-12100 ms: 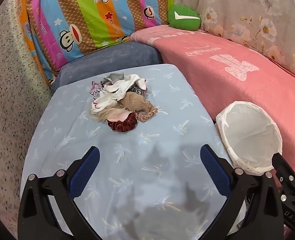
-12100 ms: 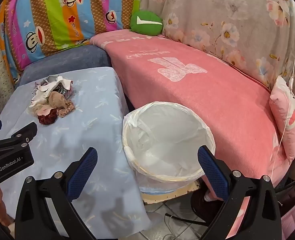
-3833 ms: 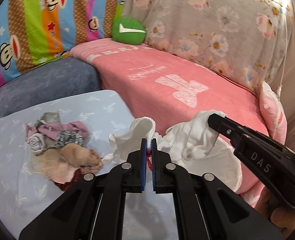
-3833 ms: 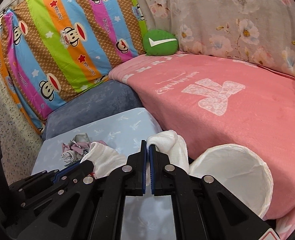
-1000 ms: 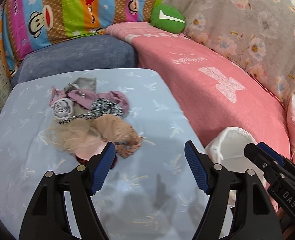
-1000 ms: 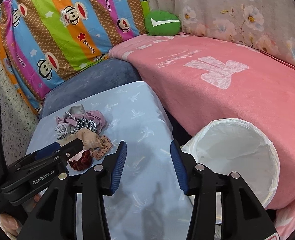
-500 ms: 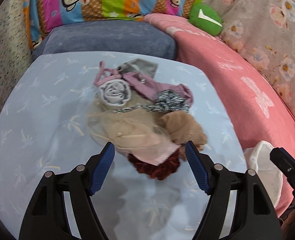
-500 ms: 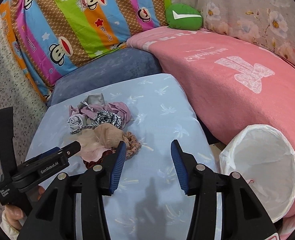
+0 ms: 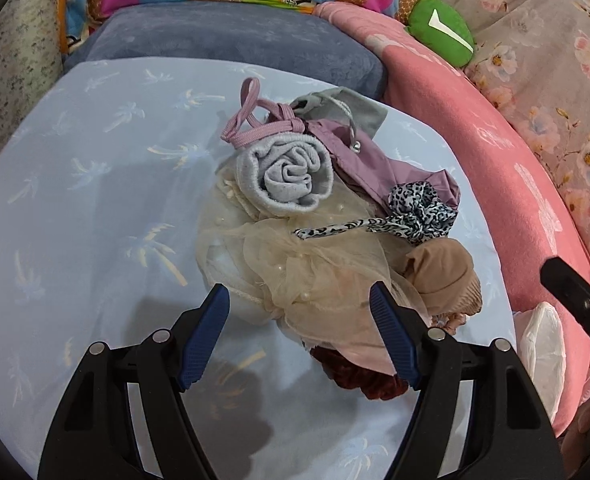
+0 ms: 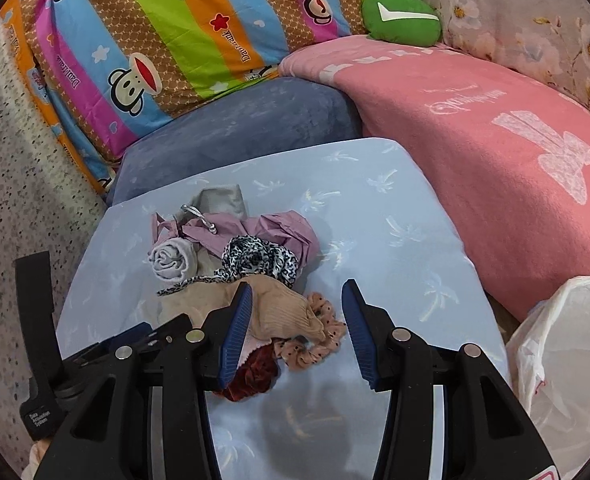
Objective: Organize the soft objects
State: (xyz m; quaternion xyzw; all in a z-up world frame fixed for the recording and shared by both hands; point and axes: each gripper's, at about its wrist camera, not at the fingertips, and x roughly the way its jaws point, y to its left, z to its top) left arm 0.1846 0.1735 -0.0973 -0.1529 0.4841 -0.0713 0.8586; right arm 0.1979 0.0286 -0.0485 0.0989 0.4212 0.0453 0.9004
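Both grippers have come in over the pile since a second ago. The left gripper [image 9: 299, 312] hangs spread and empty above the cream mesh cloth [image 9: 295, 264]; the right gripper [image 10: 295, 312] stands half spread, empty, around the tan sock [image 10: 279, 312] and peach scrunchie [image 10: 315, 340]. Beyond lie the grey sock roll [image 9: 287, 176] and mauve bag [image 9: 375, 160] on the table [image 9: 75, 200]. The white-lined basket [image 10: 567, 352] sits right.

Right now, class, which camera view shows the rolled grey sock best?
The left wrist view: the rolled grey sock sits large near the centre, its spiral folds clear. In the right wrist view the same sock appears smaller, off to the left.
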